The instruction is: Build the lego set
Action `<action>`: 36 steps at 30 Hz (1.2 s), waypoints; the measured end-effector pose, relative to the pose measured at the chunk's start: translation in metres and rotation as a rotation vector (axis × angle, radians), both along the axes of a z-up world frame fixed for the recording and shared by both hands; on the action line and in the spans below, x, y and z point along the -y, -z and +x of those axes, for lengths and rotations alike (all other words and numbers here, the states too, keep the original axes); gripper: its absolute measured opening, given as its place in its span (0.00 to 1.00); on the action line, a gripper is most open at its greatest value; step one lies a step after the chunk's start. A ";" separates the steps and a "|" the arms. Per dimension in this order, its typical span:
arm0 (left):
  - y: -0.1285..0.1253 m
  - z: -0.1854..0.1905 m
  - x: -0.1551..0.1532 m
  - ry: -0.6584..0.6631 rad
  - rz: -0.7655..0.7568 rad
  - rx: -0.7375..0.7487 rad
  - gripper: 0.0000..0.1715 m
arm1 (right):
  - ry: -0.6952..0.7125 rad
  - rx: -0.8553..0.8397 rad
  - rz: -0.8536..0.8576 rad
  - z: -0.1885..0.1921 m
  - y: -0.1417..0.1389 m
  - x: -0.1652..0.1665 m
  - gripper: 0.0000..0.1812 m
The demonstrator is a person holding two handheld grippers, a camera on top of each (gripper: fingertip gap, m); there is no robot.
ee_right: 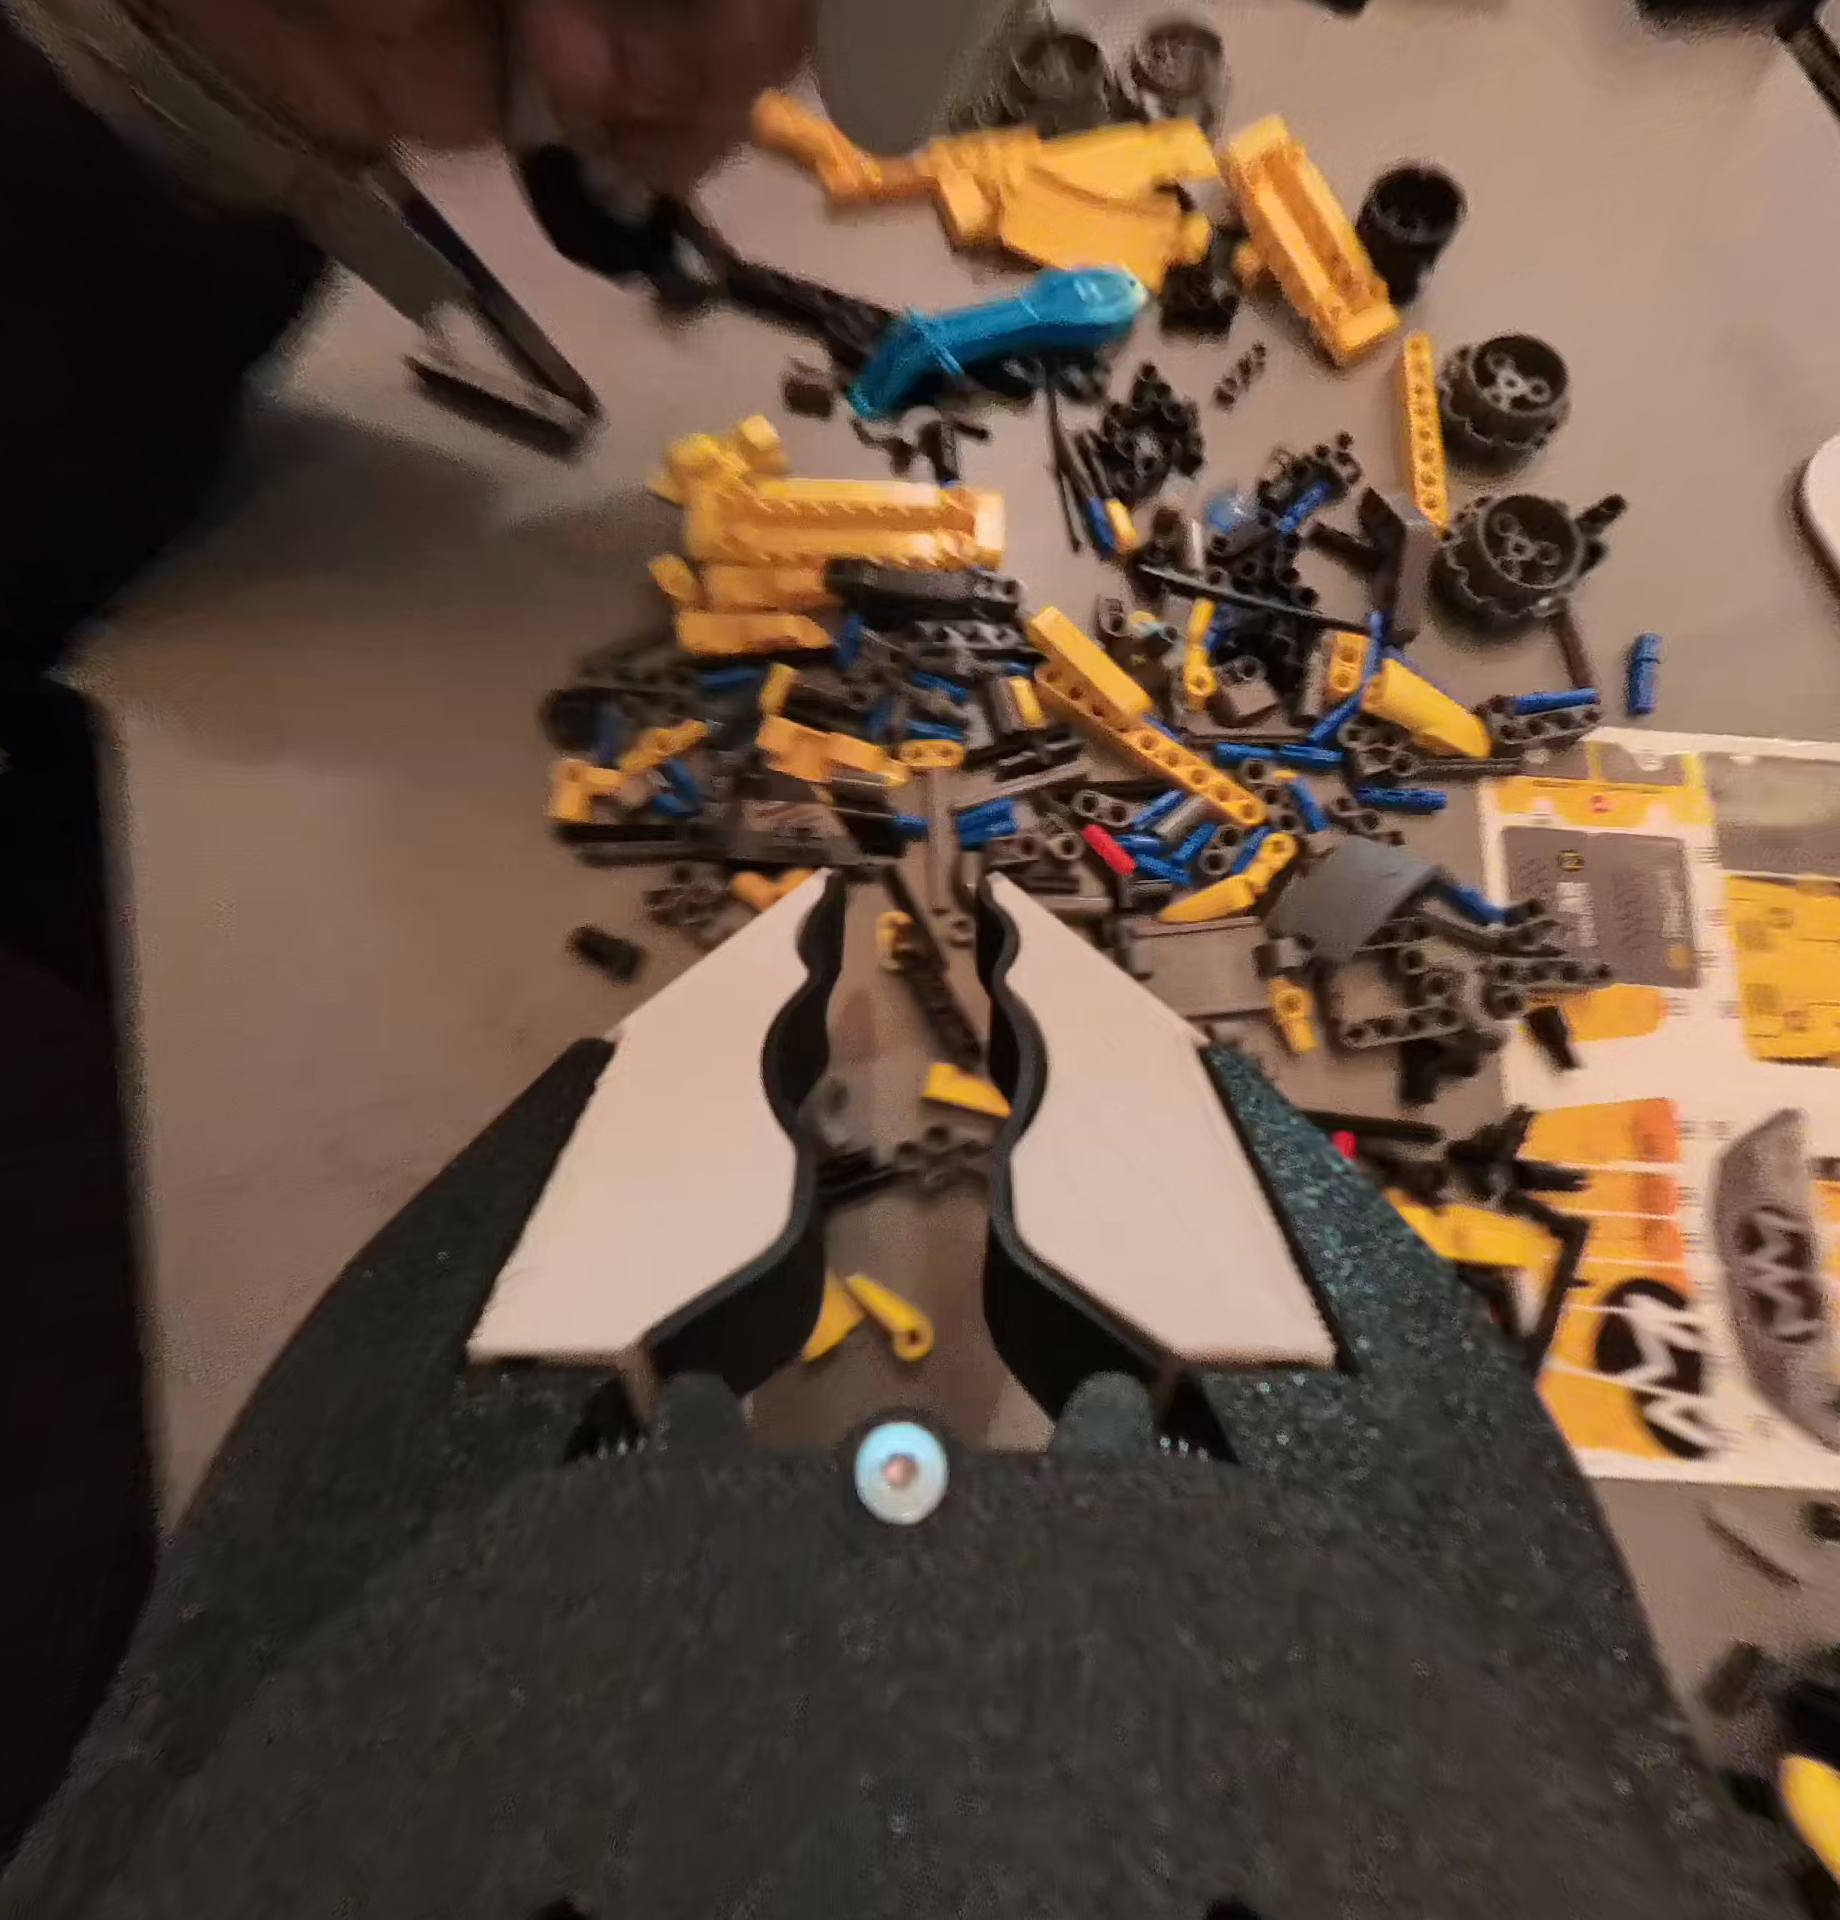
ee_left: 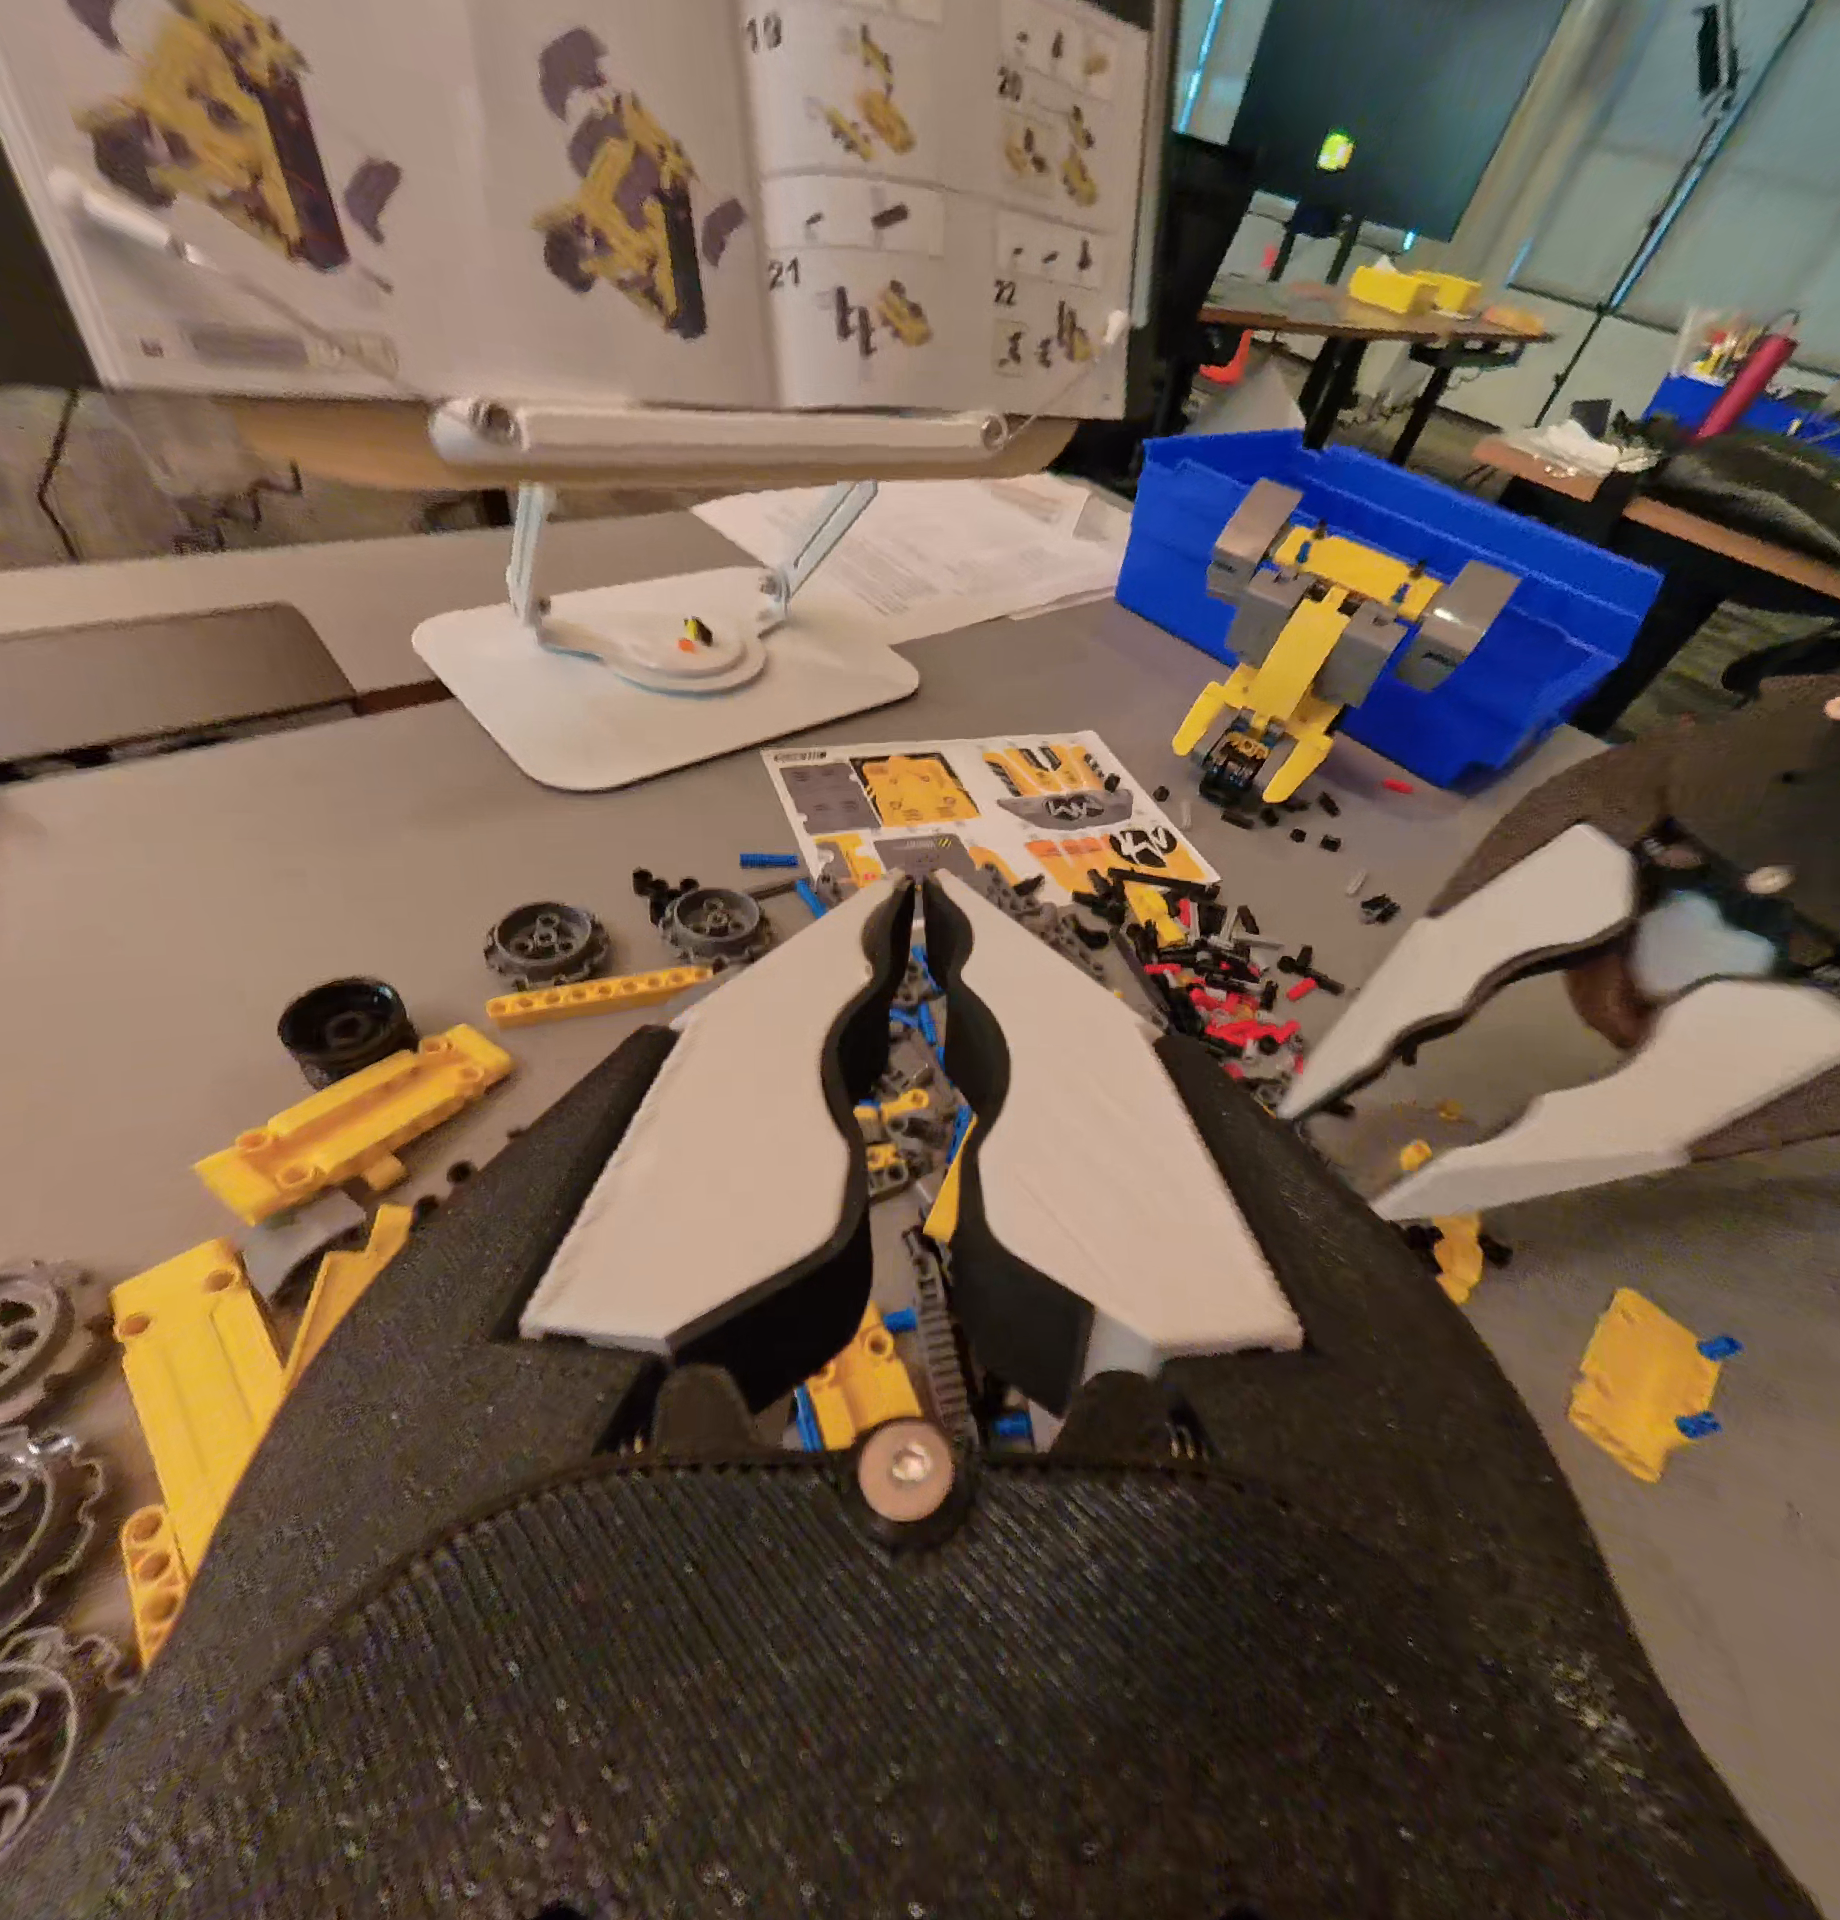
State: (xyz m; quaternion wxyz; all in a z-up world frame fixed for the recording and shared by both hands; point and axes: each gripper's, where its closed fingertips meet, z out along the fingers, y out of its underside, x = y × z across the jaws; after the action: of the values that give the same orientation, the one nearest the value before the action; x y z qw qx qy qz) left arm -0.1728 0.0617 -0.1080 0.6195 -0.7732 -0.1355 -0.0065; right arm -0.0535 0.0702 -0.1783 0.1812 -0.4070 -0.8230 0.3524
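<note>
My left gripper point(ee_left: 918, 883) is shut, its tips meeting above the heap of loose pieces point(ee_left: 1207, 977) near the sticker sheet point(ee_left: 999, 800). I see nothing between its pads. My right gripper point(ee_right: 911, 883) is open and empty, hovering over the pile of yellow, black, grey and blue pieces point(ee_right: 1103, 727). A dark long piece point(ee_right: 931, 966) lies on the table below its gap, untouched. The right gripper also shows at the right of the left wrist view point(ee_left: 1331, 1162), open. A partly built yellow and grey model point(ee_left: 1311, 644) leans on a blue bin point(ee_left: 1518, 623).
The instruction booklet point(ee_left: 583, 187) stands on a white stand point(ee_left: 625, 717) at the back. Grey wheels point(ee_left: 547, 940), a black hub point(ee_left: 347, 1023), a yellow beam point(ee_left: 594, 995) and yellow panels point(ee_left: 355, 1122) lie left. A yellow panel with blue pins point(ee_left: 1638, 1382) lies right. The right wrist view is blurred. My hands' fingertips stand some 15 centimetres from each other. Measured from the fingertips, the dark long piece point(ee_right: 931, 966) is 5 centimetres or so from the right gripper and 15 centimetres from the left.
</note>
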 end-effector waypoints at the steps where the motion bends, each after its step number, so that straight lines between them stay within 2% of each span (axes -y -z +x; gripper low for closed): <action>1: 0.002 -0.002 0.002 -0.001 0.000 0.021 0.00 | 0.003 0.011 0.086 -0.010 0.011 -0.001 0.12; 4: -0.004 -0.007 0.007 -0.012 0.034 0.038 0.01 | -0.037 0.033 0.244 -0.024 0.036 0.005 0.09; 9: -0.006 -0.003 0.007 0.010 0.051 0.063 0.04 | -0.026 0.071 0.170 -0.035 0.039 0.013 0.10; 15: -0.004 -0.003 0.006 -0.020 0.009 -0.023 0.05 | -0.032 0.053 0.149 -0.040 0.038 0.028 0.08; 18: -0.003 -0.012 0.010 -0.066 -0.007 -0.033 0.01 | 0.027 0.009 0.213 -0.054 0.029 0.008 0.07; 20: 0.000 -0.031 0.018 -0.166 -0.032 -0.027 0.00 | 0.080 0.012 0.200 -0.060 0.024 -0.007 0.07; 25: 0.009 -0.060 0.034 -0.302 -0.105 -0.043 0.00 | 0.173 0.095 0.116 -0.058 0.040 -0.027 0.08; 28: 0.009 -0.065 0.039 -0.315 -0.098 -0.027 0.00 | 0.200 0.067 0.124 -0.057 0.034 -0.036 0.08; 35: 0.007 -0.063 0.040 -0.287 -0.080 -0.014 0.00 | 0.203 0.045 0.068 -0.057 0.019 -0.032 0.08; 36: 0.007 -0.063 0.039 -0.287 -0.081 -0.018 0.03 | 0.199 0.044 0.065 -0.060 0.017 -0.032 0.08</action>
State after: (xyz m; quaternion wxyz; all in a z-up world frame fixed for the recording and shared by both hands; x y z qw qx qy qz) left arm -0.2355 0.0222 -0.1154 0.5834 -0.7704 -0.2393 0.0945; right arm -0.1138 0.1022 -0.1956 0.2105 -0.4883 -0.7932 0.2968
